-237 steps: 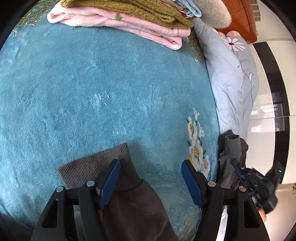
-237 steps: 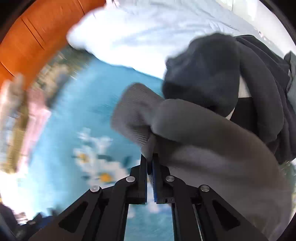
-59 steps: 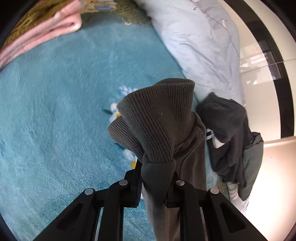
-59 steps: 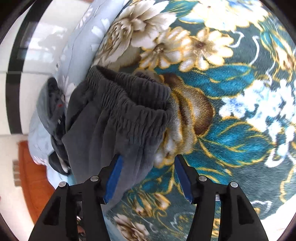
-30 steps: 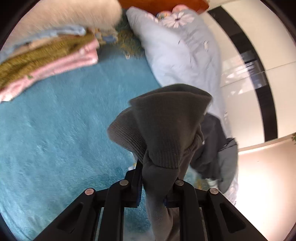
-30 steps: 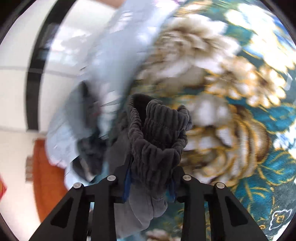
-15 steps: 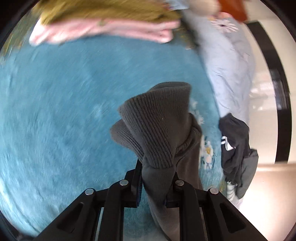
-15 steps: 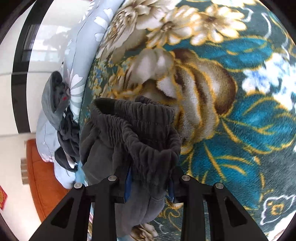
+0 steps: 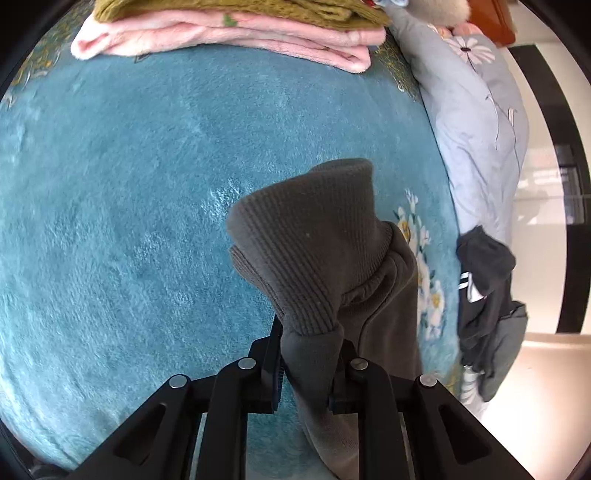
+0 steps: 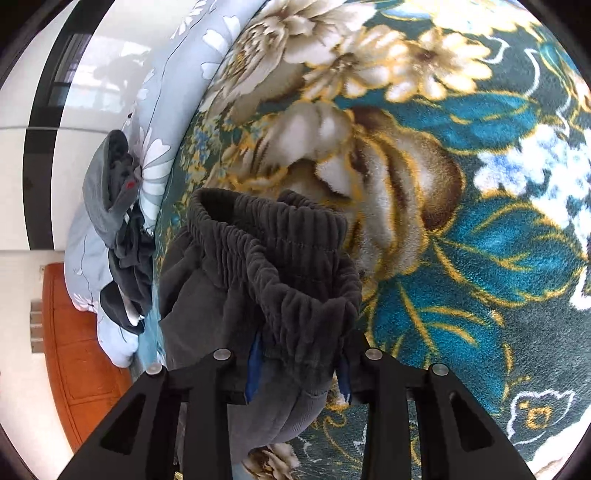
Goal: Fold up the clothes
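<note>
Both tongs (image 9: 306,363) (image 10: 297,363) on grey trousers (image 9: 314,251)

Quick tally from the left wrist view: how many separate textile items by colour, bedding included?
Grey: 1, trousers pinched at the ribbed cuff in the left gripper.
Pink: 1, folded blanket.
Olive: 1, folded knit on the pink one.
Black-grey: 1, clothes heap.
Teal: 1, plush bedspread.
Pale blue: 1, floral duvet.
Total: 6.
</note>
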### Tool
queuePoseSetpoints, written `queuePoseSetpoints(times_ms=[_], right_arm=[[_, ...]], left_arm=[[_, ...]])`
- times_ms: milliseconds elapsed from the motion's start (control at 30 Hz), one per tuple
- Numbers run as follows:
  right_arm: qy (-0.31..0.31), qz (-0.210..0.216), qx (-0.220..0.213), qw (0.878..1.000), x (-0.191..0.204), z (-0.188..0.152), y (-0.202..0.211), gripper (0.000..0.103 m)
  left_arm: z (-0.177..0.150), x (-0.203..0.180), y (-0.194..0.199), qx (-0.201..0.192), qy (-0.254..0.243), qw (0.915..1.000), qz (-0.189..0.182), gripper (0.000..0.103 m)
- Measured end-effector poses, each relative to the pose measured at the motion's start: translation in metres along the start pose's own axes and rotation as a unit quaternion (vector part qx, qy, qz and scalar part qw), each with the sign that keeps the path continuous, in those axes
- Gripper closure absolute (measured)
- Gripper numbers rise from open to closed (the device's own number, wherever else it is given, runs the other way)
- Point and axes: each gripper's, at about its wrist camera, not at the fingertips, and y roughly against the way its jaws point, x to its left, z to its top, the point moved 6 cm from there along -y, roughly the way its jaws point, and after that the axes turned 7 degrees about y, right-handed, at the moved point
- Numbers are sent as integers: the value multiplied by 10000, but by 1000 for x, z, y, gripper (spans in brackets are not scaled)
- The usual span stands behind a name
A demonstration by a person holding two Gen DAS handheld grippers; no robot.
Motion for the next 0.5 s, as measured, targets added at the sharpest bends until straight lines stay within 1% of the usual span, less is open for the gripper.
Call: queuePoseSetpoints(times_ms=[33, 67, 100, 133, 167, 200, 233, 300, 333, 367, 433, 467, 500], right_arm=[[92, -103, 15, 9999, 2, 1, 4, 65], [196, -249, 10, 9995, 2, 0, 9, 61], [300, -395, 5, 9988, 2, 0, 14, 55], [418, -722, -7, 9965, 0, 0, 20, 52], [545, -1164, -23, 9917, -1, -1, 26, 45], [665, -1554, -64, 9856, -1, -2, 32, 44], [809, -1821, -212, 9797, 5, -2, 38, 44], [1239, -2085, -633, 9681, 26, -2, 48, 44], [1501, -2152, -810, 9615, 41, -3, 50, 44], [1753, -2102, -911, 9575, 56, -7, 49, 44], [2304, -1828, -1032, 9502, 91, -19, 46, 44], [2623, -1708, -1061, 9438, 109, -29, 43, 44], [3042, -1671, -1160, 9306, 130, -40, 41, 44]], left_arm=[[0, -1, -1, -9, -38, 10000, 24, 85], [1, -3, -2, -17, -72, 10000, 44, 85], [1, -2, -4, -7, -40, 10000, 48, 84], [2, -2, -5, 4, -3, 10000, 51, 84], [0, 0, -5, 8, 24, 10000, 50, 84], [-2, 2, -5, 11, 51, 10000, 50, 83], [-4, 4, -4, 14, 78, 10000, 49, 83], [-4, 22, 14, 4, 34, 10000, 93, 83], [-4, 23, 16, -7, 11, 9999, 105, 82], [-4, 23, 17, -20, -11, 9999, 119, 82], [-6, 23, 19, -49, -45, 9999, 158, 82], [-7, 22, 20, -63, -54, 9998, 171, 82], [-7, 22, 21, -88, -64, 9998, 166, 82]])
